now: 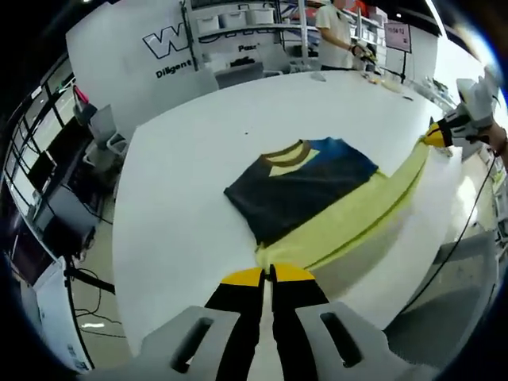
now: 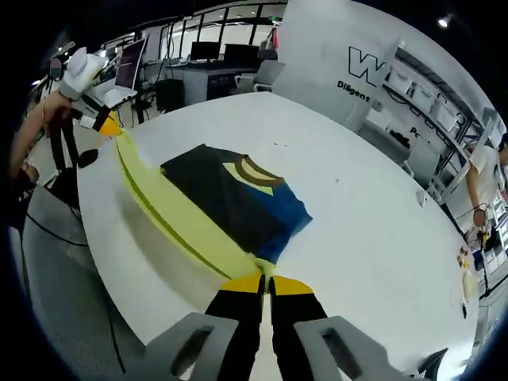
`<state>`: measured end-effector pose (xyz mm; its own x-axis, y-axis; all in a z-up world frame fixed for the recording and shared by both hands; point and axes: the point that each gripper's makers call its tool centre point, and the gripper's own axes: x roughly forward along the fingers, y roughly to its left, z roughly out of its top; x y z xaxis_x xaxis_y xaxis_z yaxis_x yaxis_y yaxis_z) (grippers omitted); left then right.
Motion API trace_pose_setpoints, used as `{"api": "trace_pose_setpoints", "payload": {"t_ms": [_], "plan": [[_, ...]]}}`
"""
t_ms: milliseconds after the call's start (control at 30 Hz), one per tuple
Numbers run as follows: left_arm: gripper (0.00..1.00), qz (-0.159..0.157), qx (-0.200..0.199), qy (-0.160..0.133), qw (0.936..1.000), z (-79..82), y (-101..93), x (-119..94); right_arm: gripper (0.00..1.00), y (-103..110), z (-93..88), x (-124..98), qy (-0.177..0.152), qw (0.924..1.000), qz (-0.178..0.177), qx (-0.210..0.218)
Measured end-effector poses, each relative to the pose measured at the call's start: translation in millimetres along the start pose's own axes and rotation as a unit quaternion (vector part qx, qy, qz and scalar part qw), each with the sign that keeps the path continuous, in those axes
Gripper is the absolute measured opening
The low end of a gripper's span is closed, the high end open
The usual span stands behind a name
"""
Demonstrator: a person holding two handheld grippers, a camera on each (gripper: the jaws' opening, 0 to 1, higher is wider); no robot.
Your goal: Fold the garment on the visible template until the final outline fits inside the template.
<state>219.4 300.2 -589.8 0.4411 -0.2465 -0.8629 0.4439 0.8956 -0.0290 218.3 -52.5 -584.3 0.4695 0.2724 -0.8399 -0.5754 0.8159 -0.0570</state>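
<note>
Left gripper and right gripper both pinching yellow hem of T-shirt, jaws clamped together, stretching it tight for folding. Shirt lying on white table.

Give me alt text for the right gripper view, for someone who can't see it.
The right gripper, jaws closed, pinches one end of a garment's yellow-green hem. The left gripper holds the far end, stretching the hem along the edge of a white table. The rest of the garment, dark and blue, lies flat.

the garment hem corners are hidden inside both closed tongs.
</note>
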Motion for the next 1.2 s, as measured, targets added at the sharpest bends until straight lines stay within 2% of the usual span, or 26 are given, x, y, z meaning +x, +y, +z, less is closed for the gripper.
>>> {"api": "trace_pose_setpoints", "payload": {"t_ms": [100, 200, 267, 367, 467, 567, 600, 667, 867, 933, 967, 1033, 1133, 1200], "plan": [[0.07, 0.008, 0.001, -0.013, 0.9999, 15.0, 8.1, -2, 0.0, -8, 15.5, -2, -0.015, 0.9998, -0.009, -0.009], [0.07, 0.012, 0.002, -0.02, 0.9997, 22.8, 10.1, -3, 0.0, -14, 23.9, -2, -0.021, 0.9996, -0.014, -0.014], [0.07, 0.02, 0.003, -0.03, 0.9993, 35.2, 16.3, -5, 0.0, -22, 36.6, -1, -0.03, 0.9991, -0.019, -0.021], [0.07, 0.024, 0.003, -0.038, 0.999, 42.4, 19.0, -6, 0.0, -26, 42.0, 0, -0.035, 0.9989, -0.022, -0.025], [0.07, 0.037, 0.004, -0.053, 0.9979, 60.3, 25.4, -7, 0.0, -33, 53.6, 1, -0.043, 0.9981, -0.028, -0.032], [0.07, 0.042, 0.008, -0.06, 0.9973, 69.4, 28.2, -8, 0.0, -37, 59.9, 1, -0.047, 0.9977, -0.031, -0.037], [0.07, 0.047, 0.012, -0.064, 0.9967, 78.8, 32.1, -8, 0.0, -42, 68.4, 2, -0.054, 0.9971, -0.033, -0.042], [0.07, 0.054, 0.009, -0.065, 0.9963, 84.7, 36.3, -8, 0.0, -46, 75.6, 3, -0.062, 0.9964, -0.035, -0.045], [0.07, 0.066, 0.022, -0.072, 0.995, 99.6, 42.4, -6, 0.0, -57, 92.0, 7, -0.065, 0.9953, -0.044, -0.056], [0.07, 0.068, 0.025, -0.076, 0.9945, 107.8, 47.0, -5, 0.0, -65, 102.5, 9, -0.067, 0.9949, -0.05, -0.055], [0.07, 0.074, 0.03, -0.078, 0.9937, 116.9, 53.1, -4, 0.0, -69, 113.0, 11, -0.067, 0.9947, -0.051, -0.06], [0.07, 0.074, 0.028, -0.082, 0.9935, 123.9, 57.7, -2, 0.0, -74, 119.2, 15, -0.064, 0.9941, -0.055, -0.069], [0.07, 0.08, 0.02, -0.096, 0.9919, 145.5, 69.3, 5, 0.0, -87, 134.5, 24, -0.065, 0.9928, -0.066, -0.076], [0.07, 0.085, 0.015, -0.099, 0.9914, 150.8, 73.0, 7, 0.0, -93, 141.2, 27, -0.069, 0.9923, -0.071, -0.075]]}}
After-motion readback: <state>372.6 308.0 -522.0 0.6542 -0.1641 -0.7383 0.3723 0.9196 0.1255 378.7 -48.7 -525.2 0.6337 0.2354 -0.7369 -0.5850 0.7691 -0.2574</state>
